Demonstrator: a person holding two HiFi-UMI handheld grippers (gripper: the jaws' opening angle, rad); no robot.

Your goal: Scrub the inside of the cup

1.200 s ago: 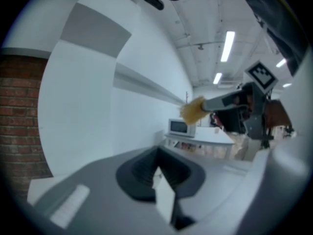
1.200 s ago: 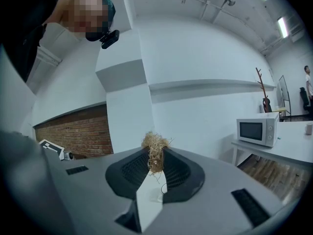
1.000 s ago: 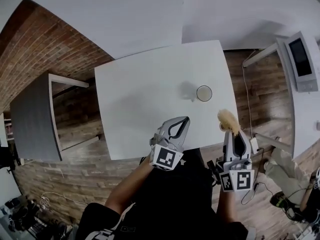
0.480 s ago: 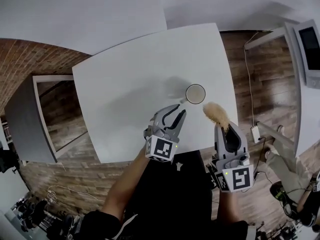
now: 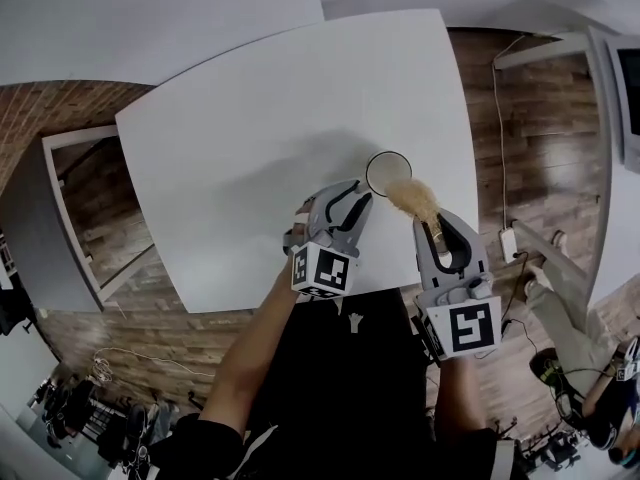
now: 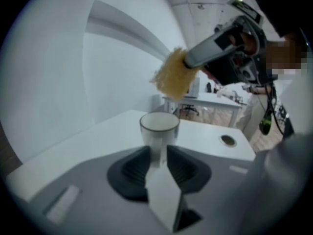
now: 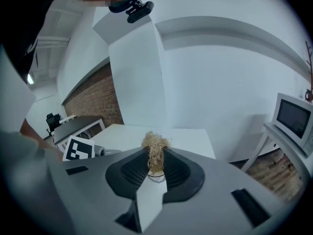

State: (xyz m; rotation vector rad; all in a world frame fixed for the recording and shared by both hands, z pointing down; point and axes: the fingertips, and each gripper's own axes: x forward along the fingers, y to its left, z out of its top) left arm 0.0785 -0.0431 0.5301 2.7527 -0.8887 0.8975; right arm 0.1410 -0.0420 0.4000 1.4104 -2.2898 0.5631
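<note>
Scrubber (image 5: 412, 198) above cup (image 5: 386, 172) on white table (image 5: 250, 148)

Grey left hand-held gripper (image 5: 353, 197) and right hand-held gripper (image 5: 427, 226) — black-lined jaws, black-and-white marker cubes (image 5: 322, 269) — and black clothing (image 5: 350, 388).

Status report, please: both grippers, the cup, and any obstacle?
Left gripper empty, jaws slightly apart, just short of cup. Right gripper shut on scrubber, above cup rim, not inside. No obstacle seen.

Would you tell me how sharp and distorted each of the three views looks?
Head view: sharp, strong fisheye, edges of the table bow. Left gripper view: soft, the cup slightly blurred, dark corners. Right gripper view: the scrubber crisp, corners black.
</note>
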